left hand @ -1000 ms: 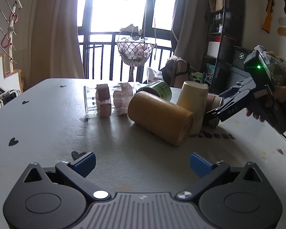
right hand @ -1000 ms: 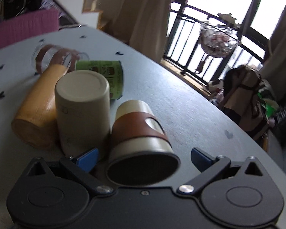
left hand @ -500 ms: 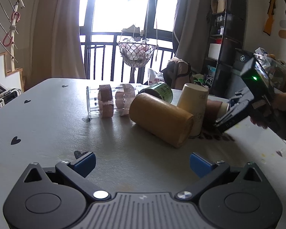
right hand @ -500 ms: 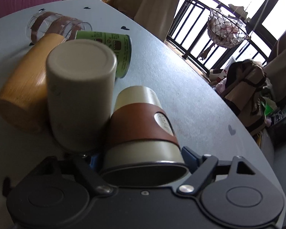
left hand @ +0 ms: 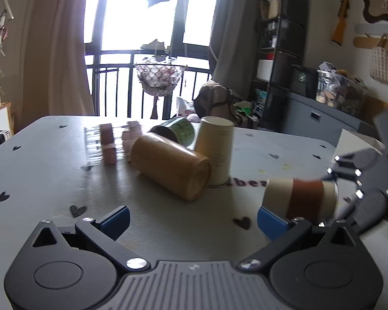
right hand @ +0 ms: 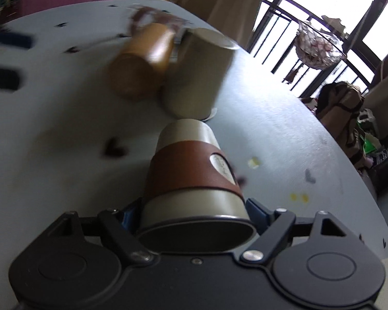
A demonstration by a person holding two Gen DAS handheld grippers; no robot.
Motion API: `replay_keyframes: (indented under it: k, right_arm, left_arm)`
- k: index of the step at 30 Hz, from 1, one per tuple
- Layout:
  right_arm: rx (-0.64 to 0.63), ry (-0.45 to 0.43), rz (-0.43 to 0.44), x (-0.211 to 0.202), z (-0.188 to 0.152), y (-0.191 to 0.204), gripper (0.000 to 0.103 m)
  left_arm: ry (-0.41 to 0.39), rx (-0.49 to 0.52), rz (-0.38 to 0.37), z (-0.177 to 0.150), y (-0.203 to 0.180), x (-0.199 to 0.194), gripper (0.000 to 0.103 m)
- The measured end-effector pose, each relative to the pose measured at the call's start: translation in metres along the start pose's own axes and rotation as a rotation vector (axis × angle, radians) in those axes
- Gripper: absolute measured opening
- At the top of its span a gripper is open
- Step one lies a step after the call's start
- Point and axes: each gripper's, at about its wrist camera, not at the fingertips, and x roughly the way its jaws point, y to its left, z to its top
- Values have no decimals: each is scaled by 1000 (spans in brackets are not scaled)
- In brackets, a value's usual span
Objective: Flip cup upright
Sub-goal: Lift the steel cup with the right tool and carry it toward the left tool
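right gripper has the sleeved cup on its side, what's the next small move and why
Probably turn the wrist so the cup's open end points up. The right gripper is clamped on the cup near its rim, holding it sideways, apparently lifted off the table and away from the beige cup, so there seems room to rotate.

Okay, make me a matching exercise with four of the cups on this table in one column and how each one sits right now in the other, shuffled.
Things:
1. cup with the brown sleeve
2. cream cup
3. wooden cup
4. green cup

States:
A. lying on its side at the front of the group
B. held sideways by the right gripper
C. lying on its side behind the others, dark mouth toward the left camera
D. standing upside down on the table

Pairs: 1-B, 2-D, 3-A, 4-C
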Motion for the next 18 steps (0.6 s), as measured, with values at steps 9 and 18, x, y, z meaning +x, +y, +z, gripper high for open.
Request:
replay_keyframes:
  k: [9,18]
  right_arm:
    - [-154,-61,125,-58,-37,67,83]
    - [-222,-84,103,-75,-49,85,87]
  left_arm:
    - [45,112,-56,23,-30,42,103]
    - [212,201,-128,4,-49,88,103]
